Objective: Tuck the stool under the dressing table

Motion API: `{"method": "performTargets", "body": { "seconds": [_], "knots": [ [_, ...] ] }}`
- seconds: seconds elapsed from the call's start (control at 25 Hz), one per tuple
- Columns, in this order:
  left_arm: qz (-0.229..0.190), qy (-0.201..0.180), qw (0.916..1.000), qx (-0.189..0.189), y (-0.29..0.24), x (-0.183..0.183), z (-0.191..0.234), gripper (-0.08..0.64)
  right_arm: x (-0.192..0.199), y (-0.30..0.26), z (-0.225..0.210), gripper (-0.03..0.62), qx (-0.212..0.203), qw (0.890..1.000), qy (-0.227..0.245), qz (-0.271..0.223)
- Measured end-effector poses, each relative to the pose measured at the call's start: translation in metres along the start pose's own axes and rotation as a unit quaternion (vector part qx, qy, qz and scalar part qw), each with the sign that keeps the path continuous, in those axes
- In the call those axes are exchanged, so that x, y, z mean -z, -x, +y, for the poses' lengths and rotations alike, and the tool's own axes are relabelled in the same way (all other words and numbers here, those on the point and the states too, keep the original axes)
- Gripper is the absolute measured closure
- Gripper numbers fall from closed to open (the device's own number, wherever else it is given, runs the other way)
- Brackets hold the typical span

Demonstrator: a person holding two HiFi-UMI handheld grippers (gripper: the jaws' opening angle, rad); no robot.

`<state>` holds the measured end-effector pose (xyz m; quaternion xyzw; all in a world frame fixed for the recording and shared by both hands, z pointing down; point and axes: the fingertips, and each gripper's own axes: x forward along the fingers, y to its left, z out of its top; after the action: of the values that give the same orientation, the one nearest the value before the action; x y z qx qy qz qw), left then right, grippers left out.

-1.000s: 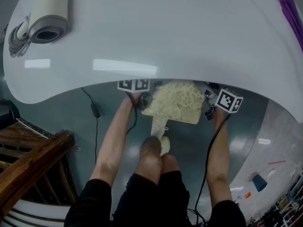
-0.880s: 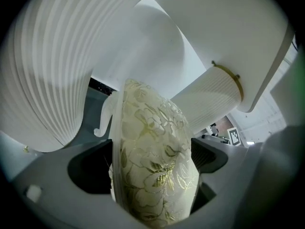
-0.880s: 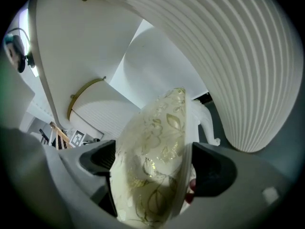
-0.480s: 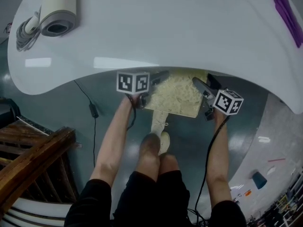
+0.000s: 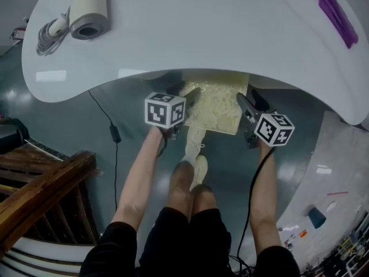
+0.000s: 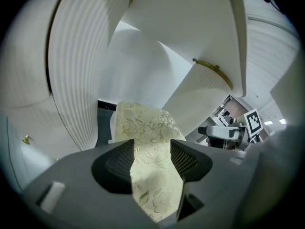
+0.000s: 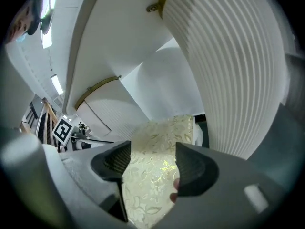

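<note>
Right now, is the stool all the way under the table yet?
Nearly. Done: the stool sits partly under the dressing table. In hand: nothing. The left tongs and right tongs hang above the stool, jaws closing; its top shows through the gaps but isn't pinched. Left: the stool's front sticks out past the table edge, so perhaps one more push.

White dressing table (image 5: 219, 33) bears cream cylinder (image 5: 89, 10) — and purple item (image 5: 334, 13).
</note>
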<state>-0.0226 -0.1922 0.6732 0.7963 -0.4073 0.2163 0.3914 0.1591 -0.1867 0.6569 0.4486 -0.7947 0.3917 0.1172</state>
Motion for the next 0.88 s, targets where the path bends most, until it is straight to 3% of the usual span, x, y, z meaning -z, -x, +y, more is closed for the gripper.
{"method": "performTargets", "body": {
  "seconds": [0.52,0.88],
  "knots": [
    [-0.04,-0.018,0.9987,-0.027,0.071,-0.019,-0.071,0.442,-0.035,0.085,0.045,0.467,0.056,0.995,0.068,-0.044],
    [-0.079,-0.072,0.9936,-0.037,0.131,-0.045,-0.131,0.506,-0.064,0.149,0.094,0.506,0.062,0.989,0.099,-0.093]
  ]
}}
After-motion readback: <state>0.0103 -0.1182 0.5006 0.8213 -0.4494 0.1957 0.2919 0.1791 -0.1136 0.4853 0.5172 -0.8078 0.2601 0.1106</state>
